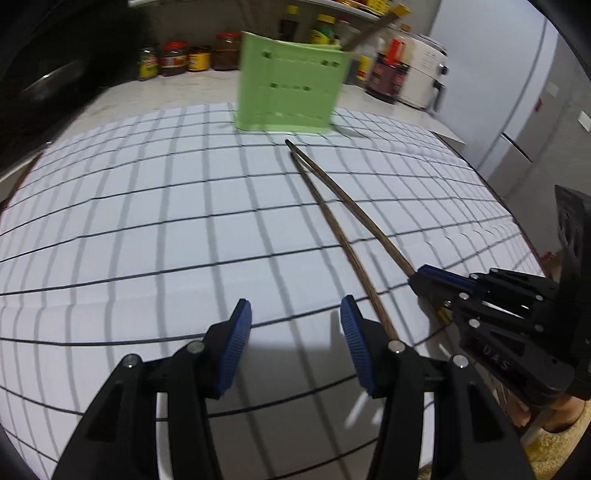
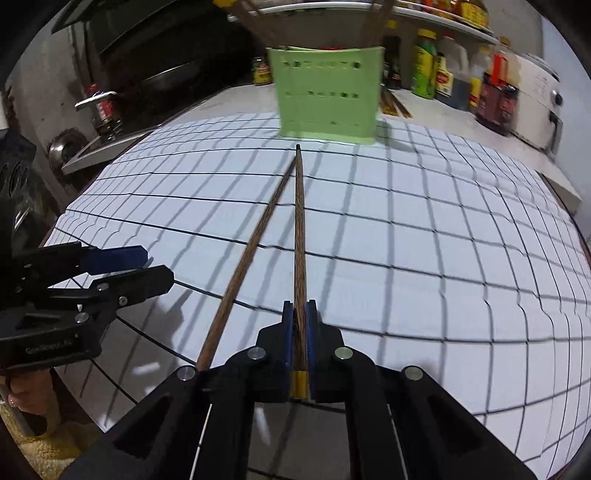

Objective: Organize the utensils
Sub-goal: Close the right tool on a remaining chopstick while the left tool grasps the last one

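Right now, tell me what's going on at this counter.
A person is sorting chopsticks with two handheld grippers. The right gripper is shut on one chopstick at its thick end. The second chopstick lies loose on the checked mat. The left gripper is open and empty beside it. The green holder behind already holds others.

Kitchen setting. Desk (image 1: 110, 92) is pale, mostly covered by a white cloth with dark grid lines (image 1: 147, 229). Row of jars and sauce bottles (image 1: 184, 59) along the back, more bottles (image 2: 443, 74) below a shelf (image 2: 461, 27) on the right. White appliance (image 1: 424, 70) at the far right corner. Tall grey fridge (image 1: 524, 92) beyond it. Dark stove area with a pan (image 2: 166, 77) at left, plus a metal knob (image 2: 61, 149). Light is indoor, casting soft shadows on the cloth.
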The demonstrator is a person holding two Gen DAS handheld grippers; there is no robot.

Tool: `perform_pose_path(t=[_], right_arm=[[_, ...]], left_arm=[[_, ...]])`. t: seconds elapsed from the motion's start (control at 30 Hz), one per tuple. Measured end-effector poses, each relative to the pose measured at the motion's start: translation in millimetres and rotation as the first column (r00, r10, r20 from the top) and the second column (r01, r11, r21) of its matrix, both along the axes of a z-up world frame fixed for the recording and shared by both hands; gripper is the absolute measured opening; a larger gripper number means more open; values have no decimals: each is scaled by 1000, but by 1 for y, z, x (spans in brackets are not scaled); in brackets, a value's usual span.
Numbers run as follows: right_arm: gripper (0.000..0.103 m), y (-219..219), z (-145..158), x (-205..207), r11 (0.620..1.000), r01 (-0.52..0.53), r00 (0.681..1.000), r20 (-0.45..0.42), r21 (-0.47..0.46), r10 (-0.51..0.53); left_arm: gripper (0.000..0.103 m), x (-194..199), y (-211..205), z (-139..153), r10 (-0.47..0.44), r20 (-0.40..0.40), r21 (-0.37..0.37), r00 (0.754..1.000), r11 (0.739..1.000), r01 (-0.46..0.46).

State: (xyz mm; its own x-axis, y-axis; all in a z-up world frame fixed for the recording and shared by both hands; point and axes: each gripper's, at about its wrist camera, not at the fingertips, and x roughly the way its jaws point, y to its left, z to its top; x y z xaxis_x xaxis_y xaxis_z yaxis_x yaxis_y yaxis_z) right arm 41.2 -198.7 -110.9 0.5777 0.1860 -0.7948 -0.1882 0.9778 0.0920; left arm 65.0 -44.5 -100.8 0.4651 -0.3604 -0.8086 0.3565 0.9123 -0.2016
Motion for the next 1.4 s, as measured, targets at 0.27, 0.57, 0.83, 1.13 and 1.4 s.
perform_pose_path(t=[0.27,0.57,0.83,1.13,1.4], right_arm=[[7,-26,-1,-12,998,45,999,0,33,-46],[7,-27,-1,-13,999,35,999,10,35,-36],[7,-22,-1,-13,999,16,1000,19,30,-17],[13,-21,-1,-15,1000,-9,1000,23,18,8],[29,-22,-2,-38,999,-46,996,70,-19,47]], left_arm=[[43,0,-47,0,-103,-5,-9,995,995,103],[29,-4,-69,-3,-141,21,162,990,977,136],[25,8,-27,-3,-79,33,281,996,957,67],[29,3,28,1,-23,28,148,999,989,19],[48,-32,44,-5,-27,107,177,994,984,7]])
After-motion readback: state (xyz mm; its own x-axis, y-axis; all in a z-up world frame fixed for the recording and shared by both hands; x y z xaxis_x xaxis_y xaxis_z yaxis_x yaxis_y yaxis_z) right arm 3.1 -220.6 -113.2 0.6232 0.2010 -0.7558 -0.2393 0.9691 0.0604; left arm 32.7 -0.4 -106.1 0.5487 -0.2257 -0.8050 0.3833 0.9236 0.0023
